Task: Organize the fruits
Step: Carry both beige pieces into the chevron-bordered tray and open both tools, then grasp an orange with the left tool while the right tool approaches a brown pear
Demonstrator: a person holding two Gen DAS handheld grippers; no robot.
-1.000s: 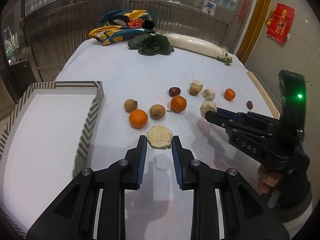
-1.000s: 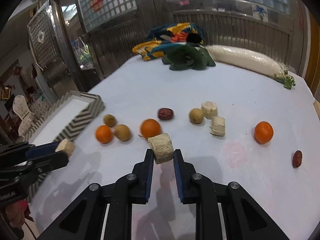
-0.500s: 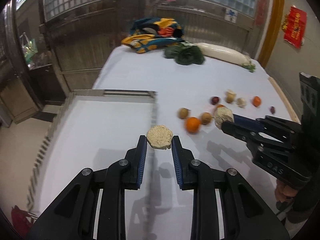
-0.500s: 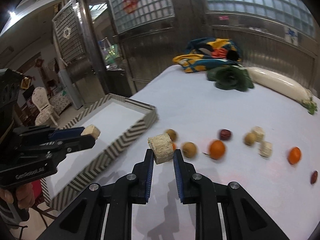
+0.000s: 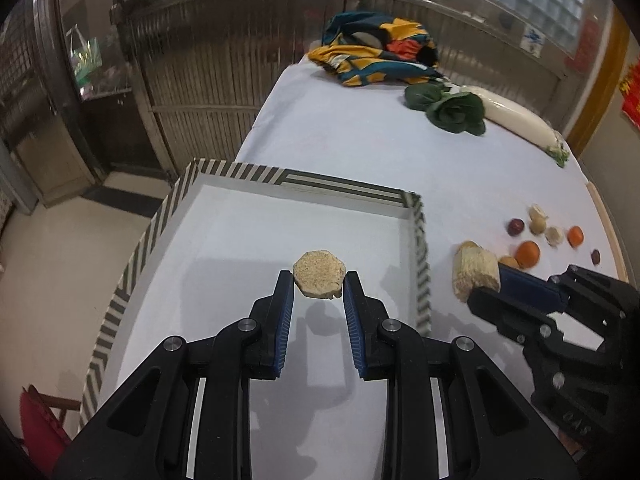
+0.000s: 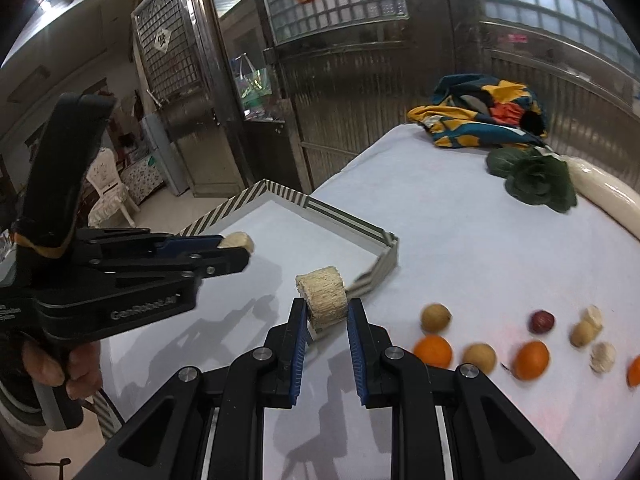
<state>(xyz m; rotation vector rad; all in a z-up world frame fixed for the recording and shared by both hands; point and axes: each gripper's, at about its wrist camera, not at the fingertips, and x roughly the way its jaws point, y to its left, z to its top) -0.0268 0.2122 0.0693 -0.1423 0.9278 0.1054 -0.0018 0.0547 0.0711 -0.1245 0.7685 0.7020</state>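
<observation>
My left gripper is shut on a flat beige fibrous slice and hangs over the white floor of the striped tray. My right gripper is shut on a thicker beige fibrous chunk, just above the tray's near right corner. In the right wrist view the left gripper reaches in from the left over the tray. On the white tablecloth to the right lie oranges, brown round fruits, a dark red fruit and beige chunks.
A colourful cloth, a green leafy vegetable and a long white radish lie at the table's far end. The tray overhangs the table's left side, with floor and a red chair below. A hand holds the left gripper.
Both grippers have swung left, away from the fruits and over to the striped tray, each still holding its beige piece. The fruits now lie off to the right.
</observation>
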